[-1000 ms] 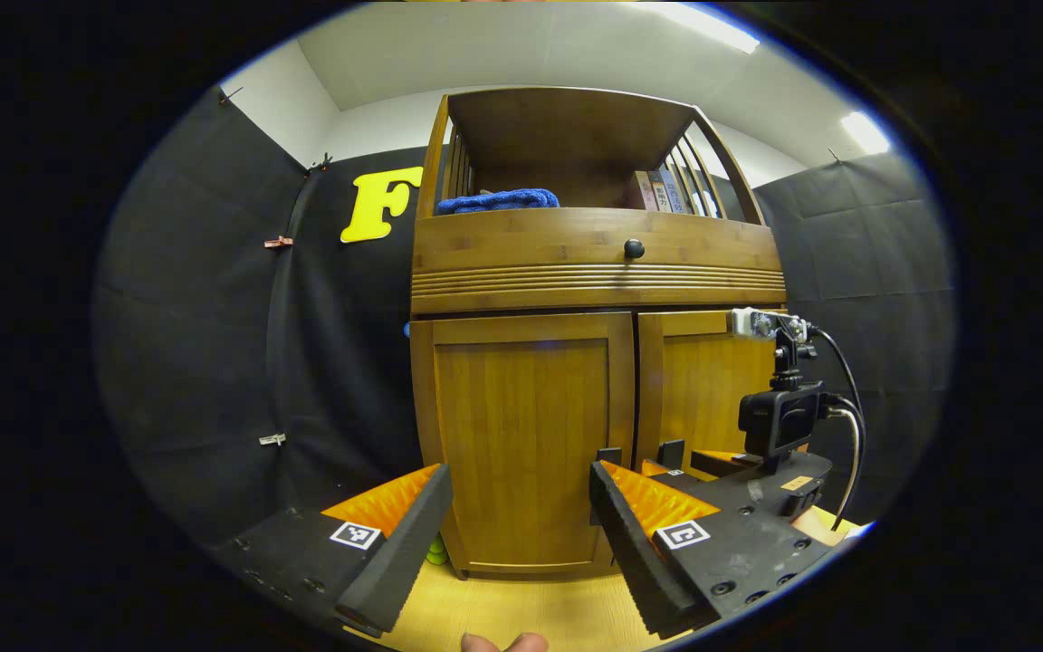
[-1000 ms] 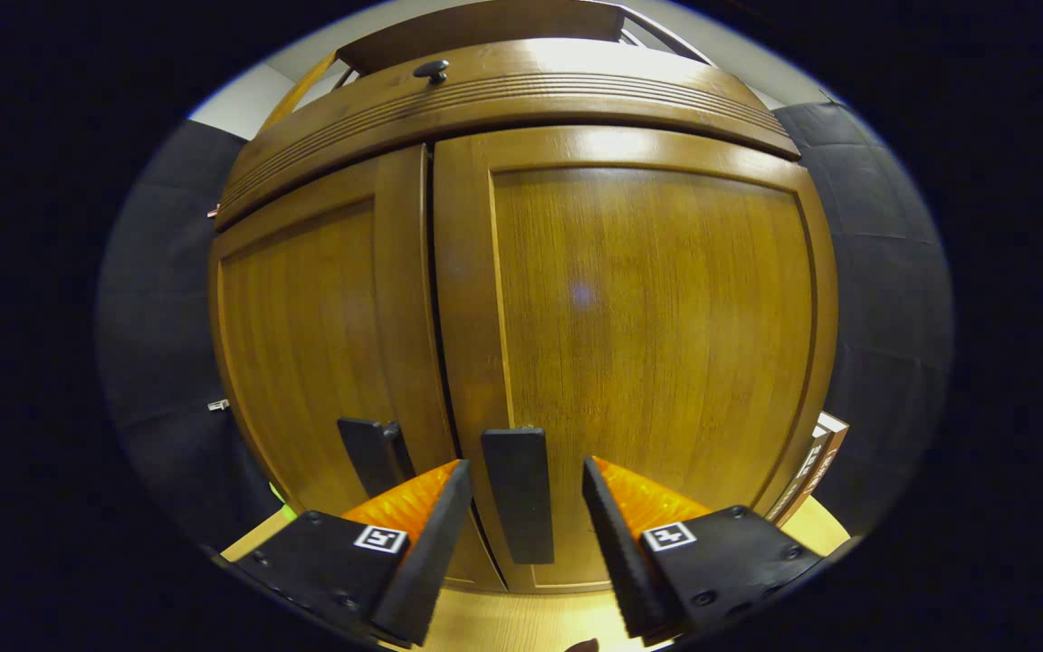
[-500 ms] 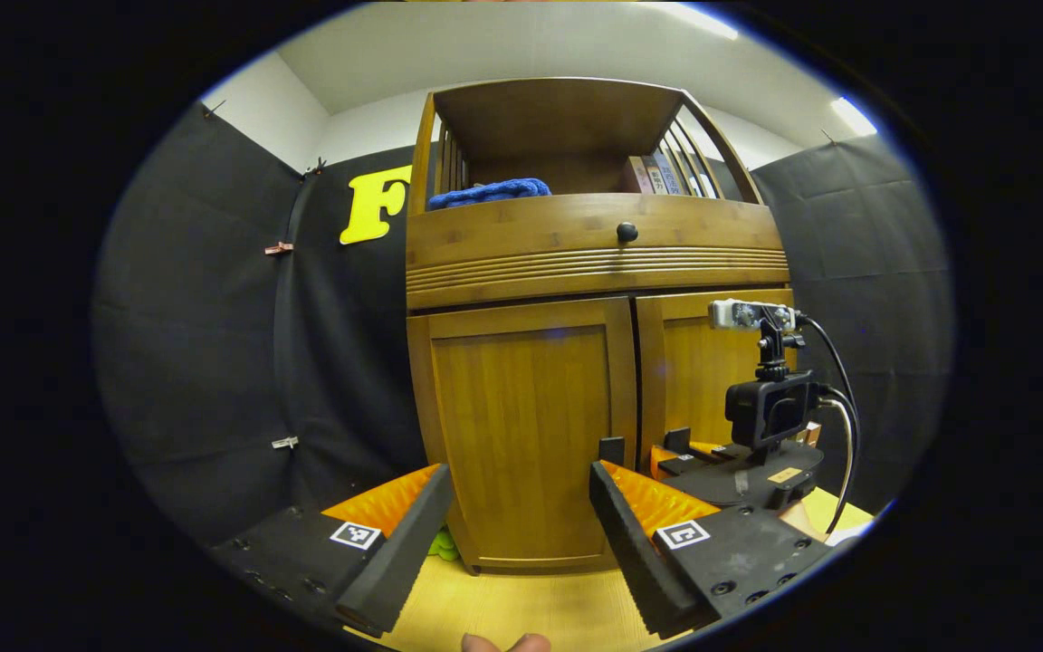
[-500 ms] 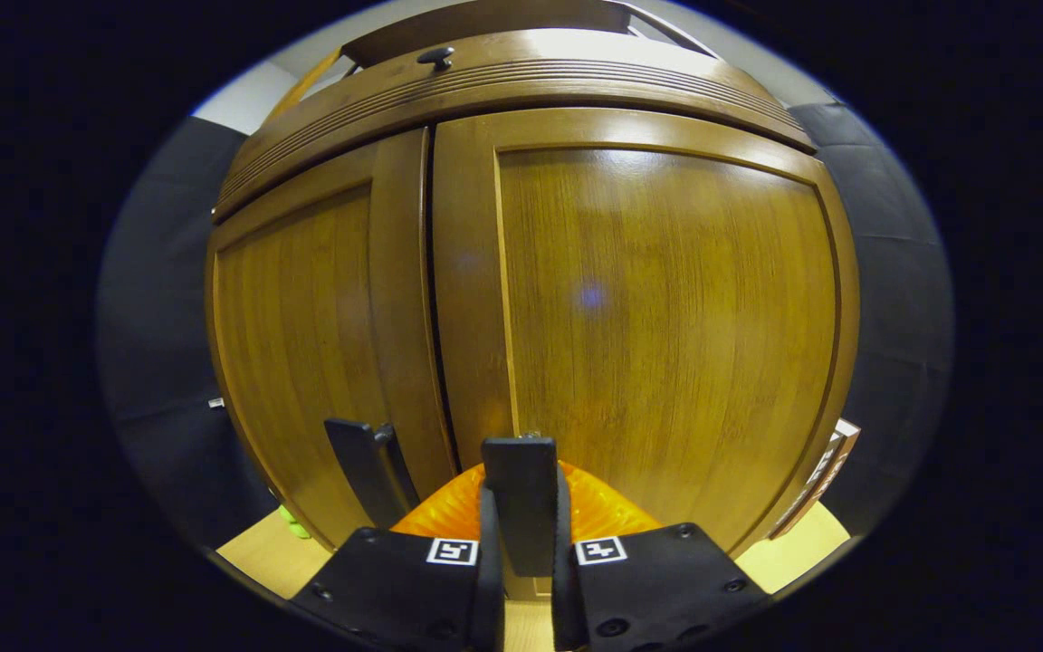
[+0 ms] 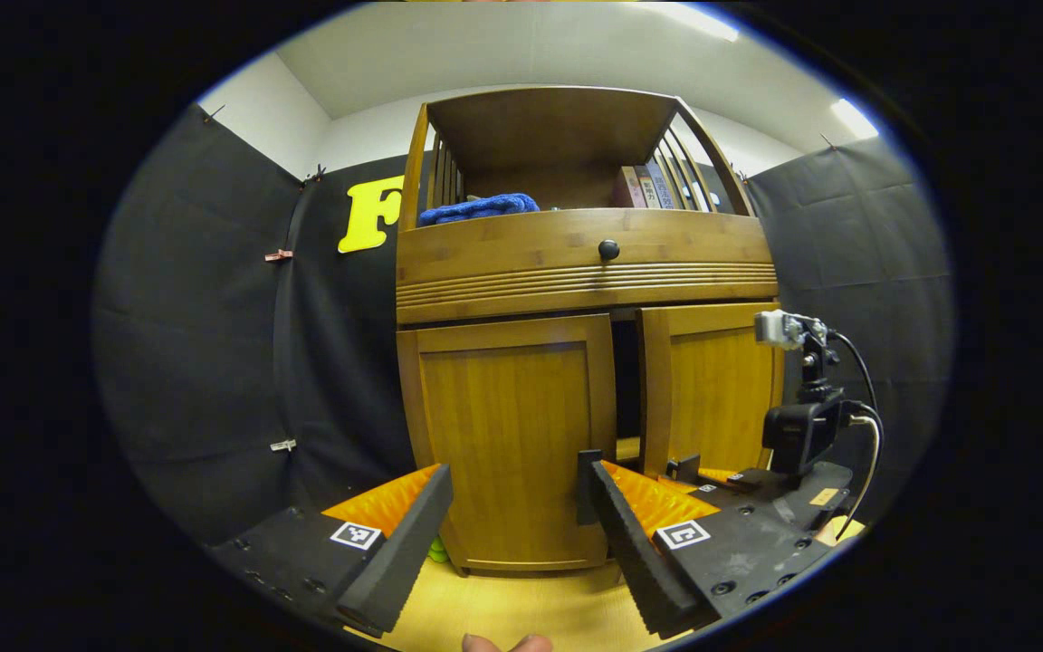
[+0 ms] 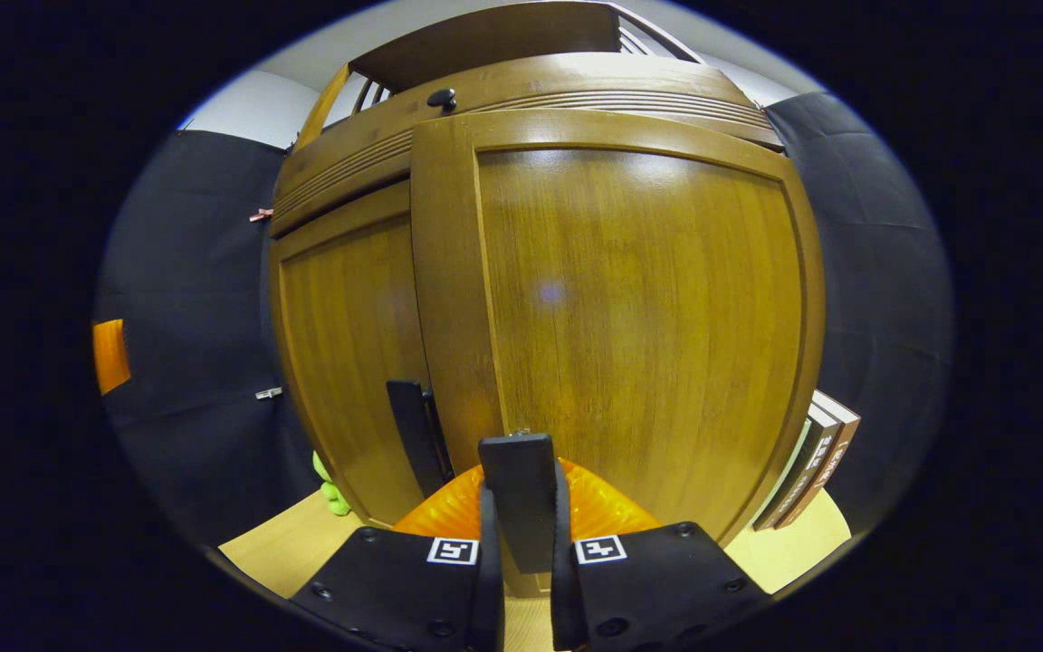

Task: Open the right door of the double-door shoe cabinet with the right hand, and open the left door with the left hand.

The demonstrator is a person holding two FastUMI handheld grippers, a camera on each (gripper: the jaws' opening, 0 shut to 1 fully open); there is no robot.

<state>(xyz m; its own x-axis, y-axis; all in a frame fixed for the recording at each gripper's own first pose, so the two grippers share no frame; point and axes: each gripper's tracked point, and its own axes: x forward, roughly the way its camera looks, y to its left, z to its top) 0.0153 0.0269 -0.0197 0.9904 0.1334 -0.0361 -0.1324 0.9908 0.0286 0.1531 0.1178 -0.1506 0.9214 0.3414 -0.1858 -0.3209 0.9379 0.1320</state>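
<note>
In the left gripper view the wooden shoe cabinet stands ahead, with its left door (image 5: 508, 444) closed and its right door (image 5: 712, 389) swung a little outward, leaving a dark gap between them. My left gripper (image 5: 514, 489) is open in front of the left door, and the door's black handle (image 5: 588, 489) sits by the right finger. In the right gripper view my right gripper (image 6: 519, 512) is shut on the right door's black handle (image 6: 519, 489). That right door (image 6: 639, 308) stands out from the left door (image 6: 349, 344), whose handle (image 6: 408, 435) is free.
Above the doors is a drawer with a black knob (image 5: 608, 250), and the open shelf holds a blue towel (image 5: 476, 208) and books (image 5: 648, 186). More books (image 6: 811, 462) lean at the cabinet's right side. A green object (image 6: 331, 489) lies on the wooden floor (image 5: 521, 607).
The right gripper closed on the right door's handle and then drew the door ajar. The left gripper stayed open before the left door, shifting only slightly.
</note>
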